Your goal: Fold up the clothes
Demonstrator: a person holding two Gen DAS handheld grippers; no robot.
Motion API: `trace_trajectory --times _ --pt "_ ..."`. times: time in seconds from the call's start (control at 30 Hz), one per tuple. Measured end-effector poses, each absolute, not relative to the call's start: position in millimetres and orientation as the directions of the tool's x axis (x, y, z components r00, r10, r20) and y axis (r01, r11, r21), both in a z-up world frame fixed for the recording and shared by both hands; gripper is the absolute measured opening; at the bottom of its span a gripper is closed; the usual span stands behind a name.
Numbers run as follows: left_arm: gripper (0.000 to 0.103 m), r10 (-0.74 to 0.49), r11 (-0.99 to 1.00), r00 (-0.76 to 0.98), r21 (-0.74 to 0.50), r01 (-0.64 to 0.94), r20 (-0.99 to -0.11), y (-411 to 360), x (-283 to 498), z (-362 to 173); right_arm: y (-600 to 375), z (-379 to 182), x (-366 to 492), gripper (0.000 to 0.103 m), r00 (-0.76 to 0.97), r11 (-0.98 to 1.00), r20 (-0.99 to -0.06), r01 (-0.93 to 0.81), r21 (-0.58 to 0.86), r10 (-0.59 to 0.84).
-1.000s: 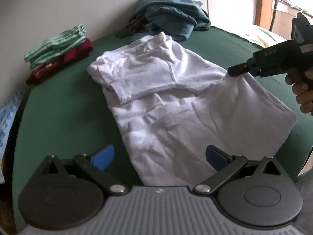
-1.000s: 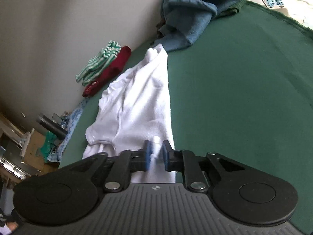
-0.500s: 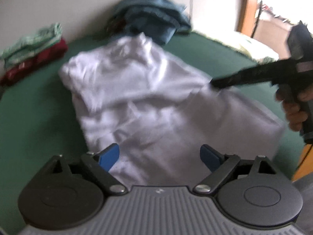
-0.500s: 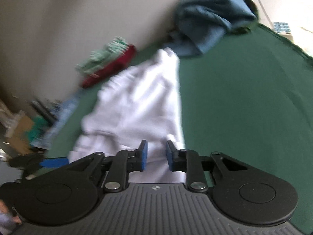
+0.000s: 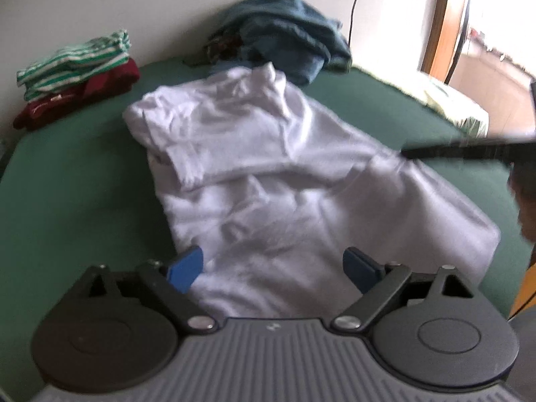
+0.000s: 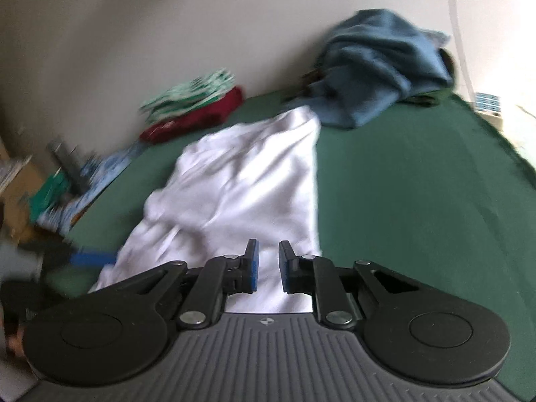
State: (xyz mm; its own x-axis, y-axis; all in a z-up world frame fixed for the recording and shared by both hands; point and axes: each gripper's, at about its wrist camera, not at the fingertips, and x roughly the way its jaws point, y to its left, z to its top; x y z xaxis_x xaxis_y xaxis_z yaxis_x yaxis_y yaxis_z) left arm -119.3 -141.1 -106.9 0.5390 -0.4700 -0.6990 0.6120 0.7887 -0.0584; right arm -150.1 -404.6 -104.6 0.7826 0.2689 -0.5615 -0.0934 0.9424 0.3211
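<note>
A white T-shirt lies partly folded on the green-covered table, one sleeve turned in over its body. My left gripper is open wide, hovering over the shirt's near hem with nothing between its blue pads. In the left wrist view my right gripper comes in from the right, its tips at the shirt's right edge. In the right wrist view that right gripper is narrowly open over the T-shirt, with only cloth showing behind the gap. A blurred blue finger of the left gripper sits by the shirt's left edge.
A folded stack, green-striped over dark red, sits at the back left by the wall. A heap of blue clothes lies at the back, touching the shirt's far end. Bare green cloth spreads right of the shirt. Clutter lies beyond the table's left edge.
My right gripper was shut on the shirt's edge; its pads have parted and let the cloth go. The left gripper stayed open and shifted slightly over the near hem.
</note>
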Motion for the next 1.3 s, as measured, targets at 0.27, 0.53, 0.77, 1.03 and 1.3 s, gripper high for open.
trace_trajectory --times 0.27,0.53,0.77,1.03,1.3 --pt "0.096 -0.396 0.817 0.574 0.011 0.577 -0.717 -154 -116 -123 -404 -120 -143 0.009 0.769 0.94 -0.578 -0.085 0.33 0.272" --pt "0.095 -0.375 0.875 0.555 -0.086 0.476 -0.743 -133 -150 -114 -423 -101 -179 0.025 0.779 0.946 -0.572 -0.082 0.314 0.258" --pt "0.097 -0.36 0.911 0.534 -0.166 0.376 -0.765 -114 -180 -105 -431 -103 -231 0.03 0.714 0.958 -0.642 -0.158 0.24 0.279" --pt "0.099 -0.294 0.944 0.549 -0.147 0.296 -0.782 -113 -219 -113 -433 -110 -247 0.033 0.667 0.934 -0.654 -0.26 0.246 0.358" --pt "0.099 -0.358 0.934 0.557 -0.285 0.217 -0.75 -98 -226 -111 -425 -111 -253 0.036 0.64 0.897 -0.633 -0.361 0.254 0.436"
